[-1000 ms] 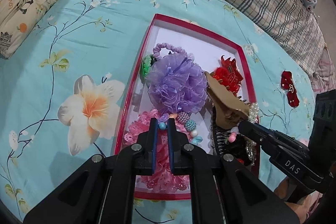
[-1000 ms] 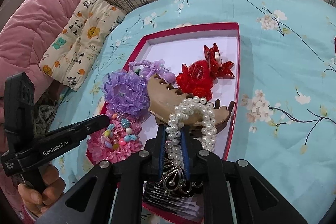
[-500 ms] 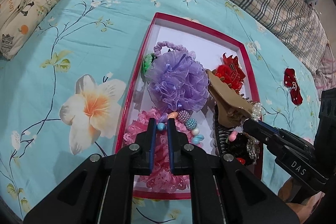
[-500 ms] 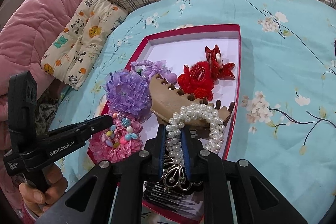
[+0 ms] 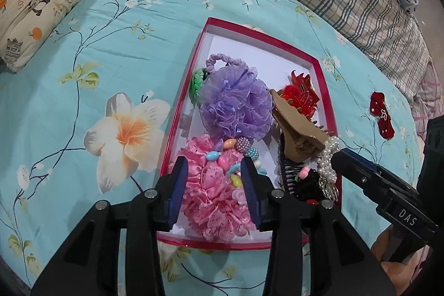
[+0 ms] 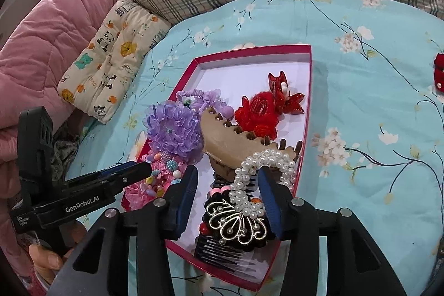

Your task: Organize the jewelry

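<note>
The red-rimmed box (image 5: 251, 33) is the landmark, lying on the blue floral bedspread (image 5: 91, 52).

At the box's left side, the left gripper (image 5: 213, 179) has just been opening; its blue pads now stand apart over the pink ruffled scrunchie (image 5: 219, 201) and the string of pastel beads (image 5: 236, 154) lying on it, pressing on neither. Just beyond these, further into the box, sits the purple tulle scrunchie (image 5: 236, 104), with a green piece (image 5: 196, 82) half hidden behind it against the left wall.

In the middle of the box lies the tan claw clip (image 6: 236, 142), and past it the red hair pieces (image 6: 263, 113).

At the box's near right corner, the right gripper (image 6: 229, 190) has also just been opening. The pearl bracelet (image 6: 260, 165) and the black comb with silver filigree (image 6: 236, 224) lie between its spread pads, released as far as I can judge.

Outside the box, well off to its right on the bedspread, 1 red bow clip (image 5: 381, 114) is left, so by my reading the job is nearly done, with that piece to fetch.

Hard to make out: the green piece's shape, what lies under the tan clip, and the box's far-right floor in the left view. The bow clip is cut off at the frame edge in the right view.
</note>
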Available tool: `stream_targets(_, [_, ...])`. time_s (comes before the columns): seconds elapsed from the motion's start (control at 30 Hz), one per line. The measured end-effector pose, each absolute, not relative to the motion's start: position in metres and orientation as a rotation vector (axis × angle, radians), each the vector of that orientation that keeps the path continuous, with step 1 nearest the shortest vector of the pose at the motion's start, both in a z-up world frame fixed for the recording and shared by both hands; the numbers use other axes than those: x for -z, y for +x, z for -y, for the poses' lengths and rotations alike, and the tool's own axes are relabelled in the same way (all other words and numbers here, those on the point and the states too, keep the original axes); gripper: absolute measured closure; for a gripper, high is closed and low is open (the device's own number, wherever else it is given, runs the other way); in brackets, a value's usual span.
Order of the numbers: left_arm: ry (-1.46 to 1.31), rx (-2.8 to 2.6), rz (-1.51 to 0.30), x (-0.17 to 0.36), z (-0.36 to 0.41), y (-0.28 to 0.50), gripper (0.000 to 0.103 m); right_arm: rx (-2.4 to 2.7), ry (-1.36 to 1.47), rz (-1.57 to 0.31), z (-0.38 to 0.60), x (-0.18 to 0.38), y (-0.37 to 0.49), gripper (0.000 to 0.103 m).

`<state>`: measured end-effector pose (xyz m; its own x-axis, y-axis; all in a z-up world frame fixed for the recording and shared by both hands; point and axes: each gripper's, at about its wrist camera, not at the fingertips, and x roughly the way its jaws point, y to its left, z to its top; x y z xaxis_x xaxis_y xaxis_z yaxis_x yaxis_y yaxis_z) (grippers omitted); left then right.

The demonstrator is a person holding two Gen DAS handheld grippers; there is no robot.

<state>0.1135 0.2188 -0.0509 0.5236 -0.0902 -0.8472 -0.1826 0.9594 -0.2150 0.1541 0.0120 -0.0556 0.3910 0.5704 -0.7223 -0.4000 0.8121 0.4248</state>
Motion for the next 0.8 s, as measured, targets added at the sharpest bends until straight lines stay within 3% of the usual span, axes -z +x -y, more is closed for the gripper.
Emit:
stream_targets(0.03, [-0.291, -0.057, -1.022, 0.05, -0.219, 0.113, 0.052, -0.62, 0.193, -0.991, -0.011, 0.055, 0.153, 0.055])
stream_targets(0.23, [-0.28, -0.072, -1.009, 0.044, -0.22, 0.099, 0.032, -0.602, 0.175, -0.975, 0.0, 0.048, 0.144, 0.055])
stream_targets(0.37, [-0.236, -0.105, -0.998, 0.038, -0.219, 0.084, 0.028, -0.579, 0.134, -0.962, 0.009, 0.043, 0.134, 0.05])
stream_targets(0.43, [-0.213, -0.126, -0.99, 0.035, -0.217, 0.074, 0.02, -0.571, 0.101, -0.952, 0.014, 0.04, 0.127, 0.043])
stream_targets(0.8, [0.004, -0.202, -0.965, 0.021, -0.19, 0.027, 0.015, -0.557, -0.088, -0.888, 0.023, 0.024, 0.073, 0.009])
